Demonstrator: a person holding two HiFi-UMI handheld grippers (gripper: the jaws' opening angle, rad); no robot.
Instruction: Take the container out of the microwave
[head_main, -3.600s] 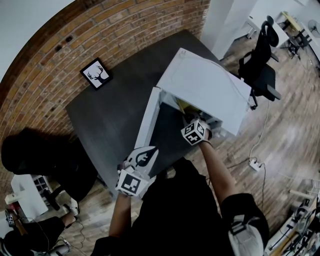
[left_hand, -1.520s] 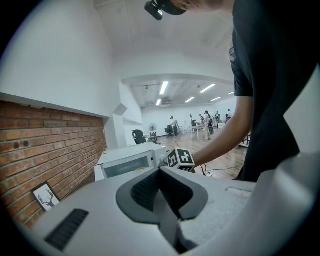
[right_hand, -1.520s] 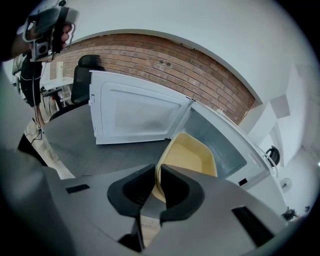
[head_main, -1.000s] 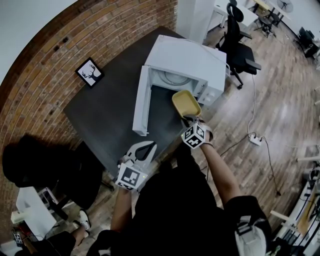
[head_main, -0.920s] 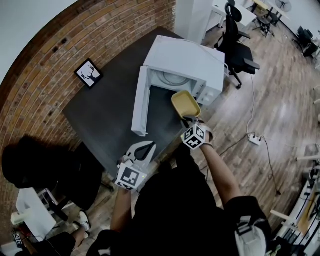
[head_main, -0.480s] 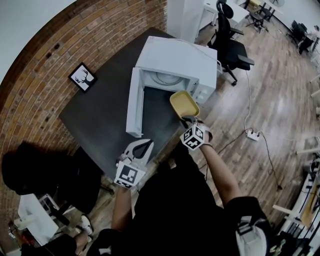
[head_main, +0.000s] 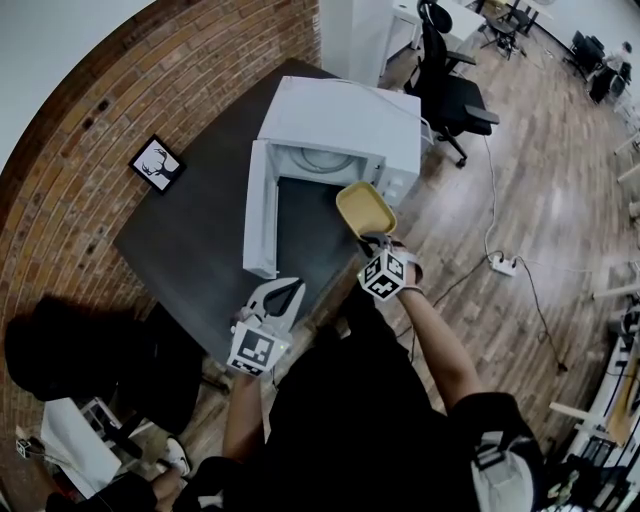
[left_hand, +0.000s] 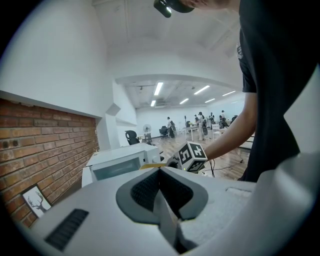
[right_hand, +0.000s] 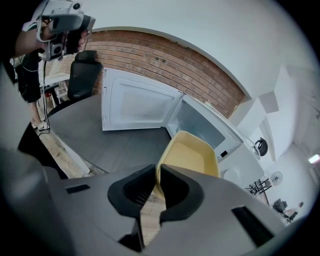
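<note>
Fingers of the right gripper (right_hand: 154, 187) are closing on the near rim of the container (right_hand: 190, 155), their dark ribbed pads pinching the thin wall from both sides. There is one container (head_main: 366, 209): a shallow tub, pale yellow and smooth, rectangular with rounded corners, and nothing shows inside it. It hangs clear of the oven cavity, tilted, in the air just before the microwave's control panel and over the front part of the counter (head_main: 200, 235).

The one microwave (head_main: 340, 115) is a white, boxy unit with its door (head_main: 260, 210) swung fully open to the left. The counter is a dark, matte slab set against a red brick wall. One small framed picture (head_main: 157, 163) of a stag lies flat near the wall, and one black office chair (head_main: 450, 95) stands on the wooden floor behind.

The right forearm reaches forward, and the right gripper (head_main: 375, 240) slants down. The left gripper (head_main: 285, 295) is held low at the counter's near edge, roughly level. In the left gripper view, the left gripper's (left_hand: 160, 185) fingers are pressed together with nothing between them.
</note>
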